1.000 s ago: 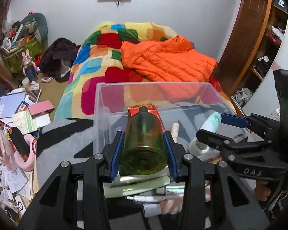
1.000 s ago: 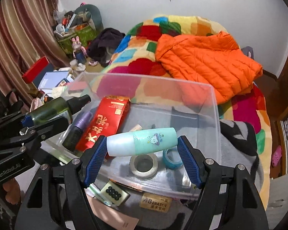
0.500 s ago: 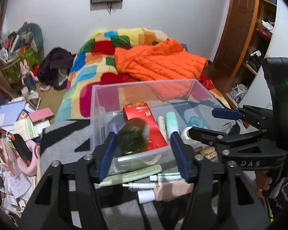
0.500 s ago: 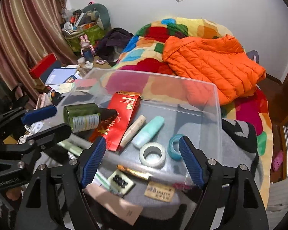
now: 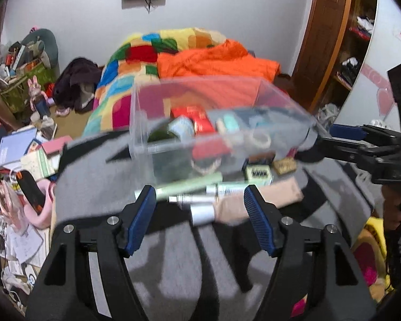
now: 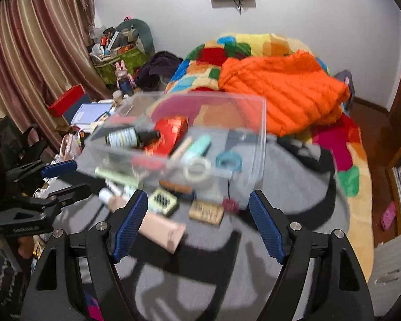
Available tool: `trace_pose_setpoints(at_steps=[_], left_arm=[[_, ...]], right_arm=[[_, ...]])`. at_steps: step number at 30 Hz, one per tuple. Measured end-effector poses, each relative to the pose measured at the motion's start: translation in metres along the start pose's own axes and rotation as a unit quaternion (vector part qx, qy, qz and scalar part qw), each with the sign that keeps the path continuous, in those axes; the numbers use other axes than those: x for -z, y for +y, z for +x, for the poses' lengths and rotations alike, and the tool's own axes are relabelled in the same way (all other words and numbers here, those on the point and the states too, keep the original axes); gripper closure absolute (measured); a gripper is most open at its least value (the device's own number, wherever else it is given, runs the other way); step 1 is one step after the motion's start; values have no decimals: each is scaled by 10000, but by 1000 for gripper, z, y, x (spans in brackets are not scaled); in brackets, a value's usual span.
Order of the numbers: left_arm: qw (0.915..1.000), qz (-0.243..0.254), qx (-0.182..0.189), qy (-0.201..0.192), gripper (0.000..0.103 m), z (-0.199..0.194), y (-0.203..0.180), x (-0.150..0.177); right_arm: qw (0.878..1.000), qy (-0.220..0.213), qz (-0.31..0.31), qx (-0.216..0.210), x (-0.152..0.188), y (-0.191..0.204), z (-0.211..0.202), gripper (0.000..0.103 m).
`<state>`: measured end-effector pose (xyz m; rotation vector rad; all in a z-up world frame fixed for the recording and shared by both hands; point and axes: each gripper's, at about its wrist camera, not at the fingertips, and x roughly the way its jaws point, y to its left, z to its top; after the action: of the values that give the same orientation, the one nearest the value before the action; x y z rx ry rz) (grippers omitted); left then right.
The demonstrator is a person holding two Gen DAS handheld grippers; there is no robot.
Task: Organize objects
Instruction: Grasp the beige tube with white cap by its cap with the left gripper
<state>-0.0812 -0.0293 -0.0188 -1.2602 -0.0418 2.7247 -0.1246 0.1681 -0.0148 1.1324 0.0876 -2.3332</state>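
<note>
A clear plastic box (image 5: pixel 147 144) (image 6: pixel 256 139) stands on a grey and black blanket. In it lie a green bottle (image 6: pixel 125 137), a red carton (image 6: pixel 171 131), a mint tube (image 6: pixel 199 145) and two tape rolls (image 6: pixel 197 167). My left gripper (image 5: pixel 200 222) is open and empty, drawn back in front of the box. My right gripper (image 6: pixel 199 222) is open and empty, also short of the box. Tubes (image 5: pixel 189 187), a beige tube (image 6: pixel 160 230) and small tins (image 6: pixel 205 211) lie on the blanket before the box.
A bed with a patchwork cover (image 6: pixel 227 50) and an orange jacket (image 6: pixel 278 88) lies behind the box. Books and clutter (image 5: pixel 18 149) fill the floor at left. A wooden door and shelves (image 5: pixel 334 40) stand at right.
Both grippers opened and pulled back from the box. The green bottle left my left gripper and the mint tube left my right gripper; both now lie in the box.
</note>
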Motion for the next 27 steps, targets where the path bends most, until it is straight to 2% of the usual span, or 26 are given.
trace_pose_setpoints(at_steps=[4,6,8,9,10,11,13,16,21,24,27], left_arm=[[9990,-138,187,381,35,22,3,12],[9985,-219,237,446,35,29,4,15],[9977,-339,364,466,36,33,4,16],[9972,-380,448,473,39,34,5,17],[9962,-417,576,504,47,35,4,18],[9959,-411,612,524,49,36,3,20],[9970,-337,539,441,52,32,-1,24],[9968,-264,635,395,56,23,-6,31],[9959,-44,844,315,56,-4,-19,47],[9943,137,982,400,56,-13,-26,58],[9948,340,854,436,56,-16,-30,67]], right_arm=[[9993,335,-3,-169,21,6,19,28],[9985,473,-28,-260,29,11,29,33],[9975,598,-14,-386,33,15,38,56],[9968,650,-12,-463,35,16,42,61],[9961,698,-7,-535,35,18,46,71],[9961,709,-14,-531,36,19,48,75],[9971,628,-40,-420,37,21,47,78],[9978,550,-61,-363,39,19,42,81],[9965,635,-113,-530,43,14,33,81],[9952,676,-333,-628,48,17,23,78],[9944,656,-511,-652,53,17,12,78]])
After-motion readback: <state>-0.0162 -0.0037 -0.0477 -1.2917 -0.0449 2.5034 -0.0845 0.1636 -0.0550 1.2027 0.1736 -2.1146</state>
